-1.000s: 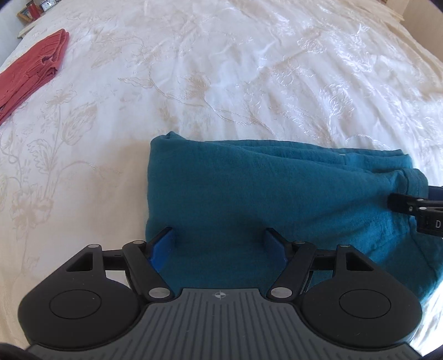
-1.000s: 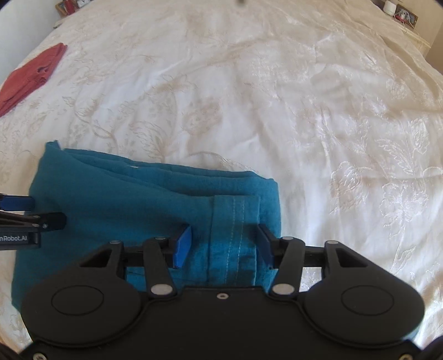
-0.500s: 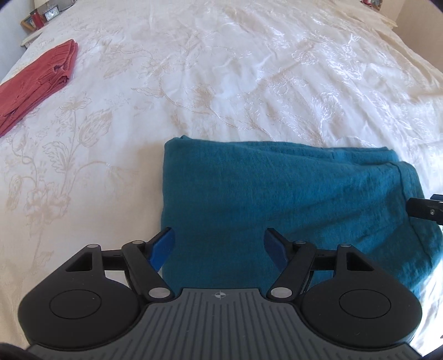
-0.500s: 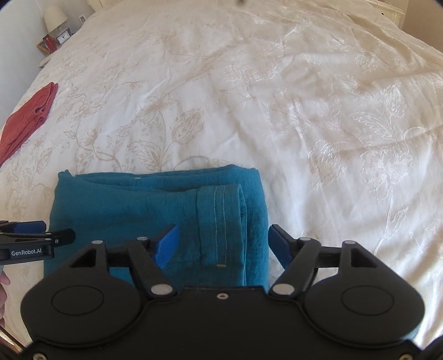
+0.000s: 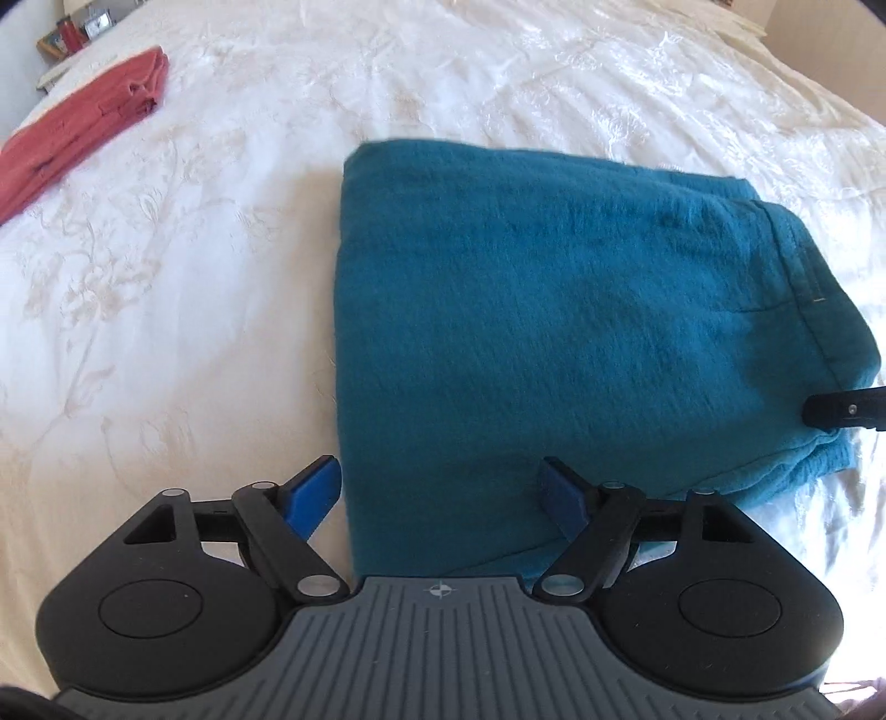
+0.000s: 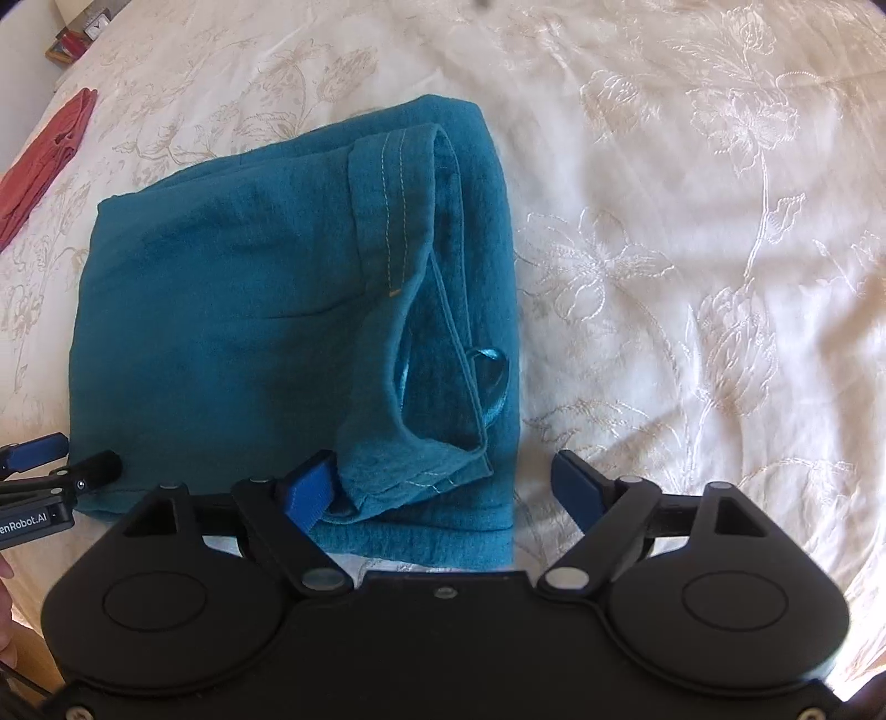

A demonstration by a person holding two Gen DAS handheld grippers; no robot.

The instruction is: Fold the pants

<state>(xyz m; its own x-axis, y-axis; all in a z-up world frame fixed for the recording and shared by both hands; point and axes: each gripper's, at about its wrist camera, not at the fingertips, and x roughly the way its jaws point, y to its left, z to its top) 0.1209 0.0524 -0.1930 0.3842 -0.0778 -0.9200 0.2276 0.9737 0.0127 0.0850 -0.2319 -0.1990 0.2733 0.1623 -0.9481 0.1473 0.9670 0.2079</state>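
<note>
— So, where are the teal pants (image 5: 554,332) sitting?

— Folded into a compact rectangle on the white embroidered bedspread (image 5: 194,277), close in front of both tools. From the right-hand camera you can see the stitched waistband (image 6: 396,210) along the top layer and a shiny ribbon loop (image 6: 490,371) poking out of the open end.

— And the left gripper (image 5: 443,490)?

— Its jaws are spread wide, nothing pinched. One blue pad sits just off the left edge of the fabric, over the bedspread; the other is over the cloth. Whether it touches the fabric, I can't tell.

— The right gripper (image 6: 443,484)?

— Also wide apart — the left pad is right at the near corner of the folded layers, the other pad is over bare bedspread beside the bundle. It grips nothing.

— Anything else on the bed?

— A red folded garment (image 5: 83,122) lies well apart, up toward the far left. Beyond it, at the bed's edge, there's a nightstand (image 6: 66,47) with small things on it, too small to make out properly.
</note>
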